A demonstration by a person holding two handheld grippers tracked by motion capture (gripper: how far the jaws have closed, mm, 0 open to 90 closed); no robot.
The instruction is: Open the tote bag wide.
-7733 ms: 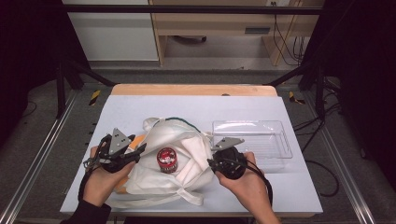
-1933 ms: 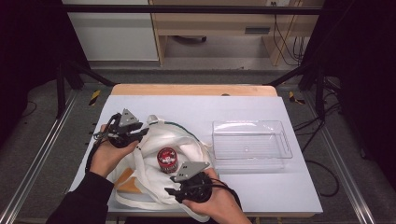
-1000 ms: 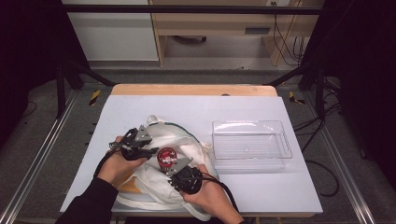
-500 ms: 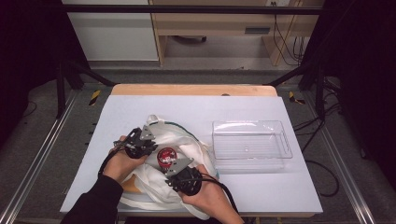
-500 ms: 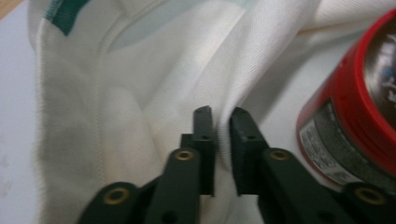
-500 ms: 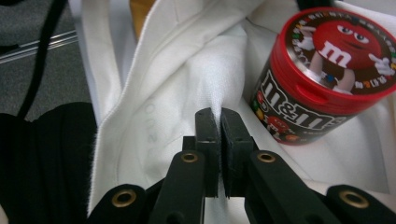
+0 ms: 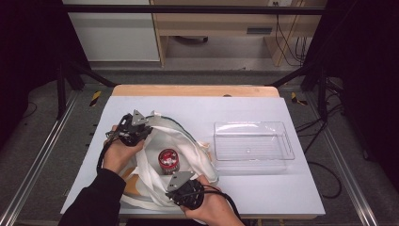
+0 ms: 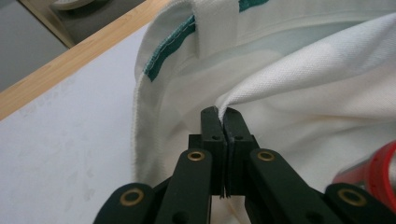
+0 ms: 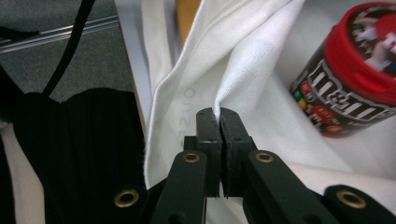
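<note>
A white cloth bag [image 7: 190, 143] with green trim lies on the table, its mouth spread wide. A red-lidded candy jar [image 7: 168, 160] stands inside it. At the bag's far left rim, my left gripper [image 7: 144, 130] has just been closing and is now shut on a fold of cloth. In the left gripper view the left gripper [image 8: 223, 114] pinches that white fold, with the jar [image 8: 373, 168] at the right edge. My right gripper [image 7: 173, 182] is shut on the bag's near rim. In the right gripper view the right gripper [image 9: 218, 115] clamps cloth left of the jar [image 9: 355, 79].
A clear plastic tray [image 7: 252, 125] sits to the right of the bag, nothing in it. The white table top [image 7: 235, 106] ends in a wooden strip [image 7: 193, 90] at the far side. A dark sleeve [image 9: 84, 140] lies close on the right gripper's left.
The left gripper has closed on the bag's far rim and lifted it away from the person. The right gripper has drawn the near rim toward the table's front edge, widening the bag's mouth.
</note>
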